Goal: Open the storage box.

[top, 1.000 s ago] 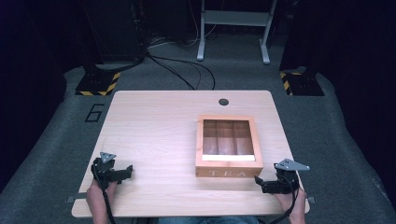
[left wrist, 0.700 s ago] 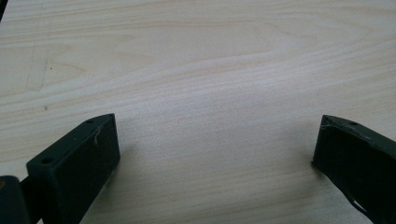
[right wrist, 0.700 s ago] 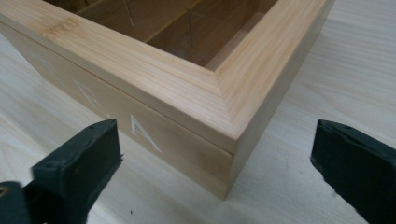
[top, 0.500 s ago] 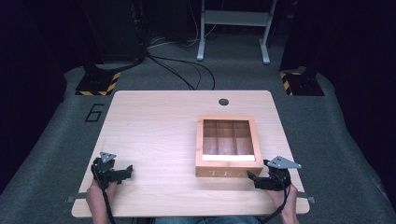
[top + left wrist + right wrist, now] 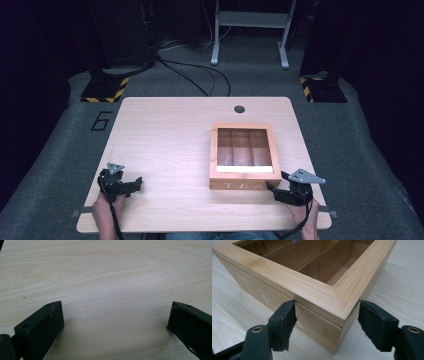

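Your right gripper [image 5: 272,189] sits at the near right part of the table [image 5: 165,145], at about five o'clock from the table's middle, and it is nosed up to the near right corner of the wooden tea box [image 5: 244,156]. Its jaws have just been closing, and in the right gripper view [image 5: 327,322] that corner stands between them: the left pad rests against the lettered front face just under the lid seam, while the right pad stands just off the side wall, so the corner is straddled but not yet pinched. The box lies flat, right of the table's centre at roughly four o'clock, its windowed lid down and three compartments visible through it. Your left gripper [image 5: 136,183] rests at about seven o'clock near the table's front edge, well apart from the box. In the left gripper view [image 5: 115,315] its jaws are spread wide over bare wood, with nothing between them.
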Demonstrator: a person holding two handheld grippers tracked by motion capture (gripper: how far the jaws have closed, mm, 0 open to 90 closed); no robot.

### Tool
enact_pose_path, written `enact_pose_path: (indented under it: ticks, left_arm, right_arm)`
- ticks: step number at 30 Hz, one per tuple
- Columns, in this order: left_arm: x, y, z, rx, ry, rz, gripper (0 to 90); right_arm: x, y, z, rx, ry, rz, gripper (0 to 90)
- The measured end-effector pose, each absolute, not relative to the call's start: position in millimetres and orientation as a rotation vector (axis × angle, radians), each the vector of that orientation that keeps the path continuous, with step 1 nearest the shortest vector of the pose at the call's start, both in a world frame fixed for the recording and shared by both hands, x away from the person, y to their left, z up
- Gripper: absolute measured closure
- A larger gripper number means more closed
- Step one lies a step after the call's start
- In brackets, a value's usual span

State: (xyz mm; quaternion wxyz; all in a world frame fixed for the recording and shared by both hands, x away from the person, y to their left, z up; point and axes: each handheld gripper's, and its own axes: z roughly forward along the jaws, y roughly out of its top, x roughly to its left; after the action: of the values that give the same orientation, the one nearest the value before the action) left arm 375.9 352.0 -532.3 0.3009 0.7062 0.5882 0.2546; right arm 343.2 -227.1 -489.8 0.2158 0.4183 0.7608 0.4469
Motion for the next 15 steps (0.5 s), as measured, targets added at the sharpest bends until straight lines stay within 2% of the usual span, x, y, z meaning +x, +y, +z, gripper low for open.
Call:
enact_pose_path:
  ticks: [8, 15]
  left_arm:
    - [375.9, 352.0, -532.3, 1.874, 1.56, 0.675, 0.4]
    - [375.9, 352.0, -532.3, 1.874, 1.561, 0.676, 0.4]
  right_arm:
    - [338.2, -231.0, -490.3, 1.127, 2.097, 1.234, 38.4]
    - [336.2, -233.0, -491.4, 1.137, 2.075, 1.277, 39.6]
